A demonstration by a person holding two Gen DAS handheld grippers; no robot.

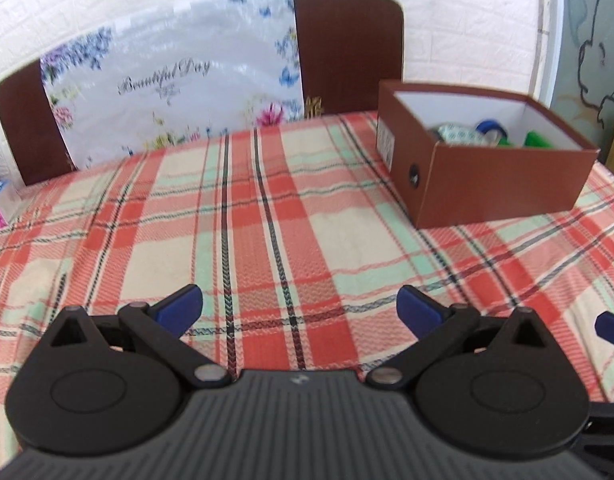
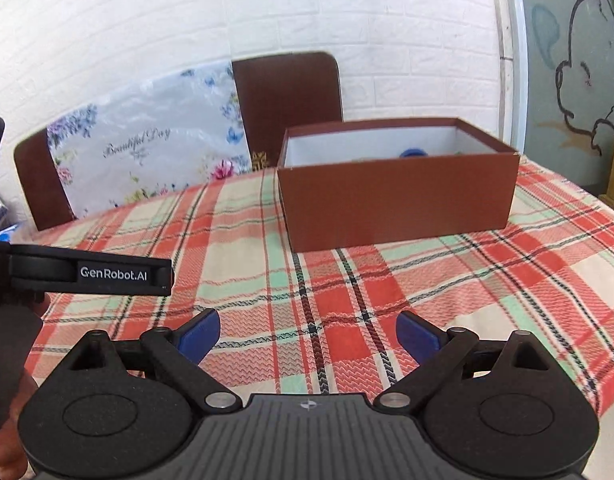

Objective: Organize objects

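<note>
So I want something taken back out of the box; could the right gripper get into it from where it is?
Probably yes. The right gripper has its jaws open and empty, the box has no lid, and only bare tablecloth lies between them.

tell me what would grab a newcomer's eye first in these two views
Probably the loud red, cream and green plaid tablecloth covering the whole table, with the open brown box standing on its far right part, a few small items, some blue and green, showing inside. Behind the table a floral "Beautiful Day" sheet drapes over a brown chair back, and both claws, left and right, hang open and empty low in the foreground.
</note>
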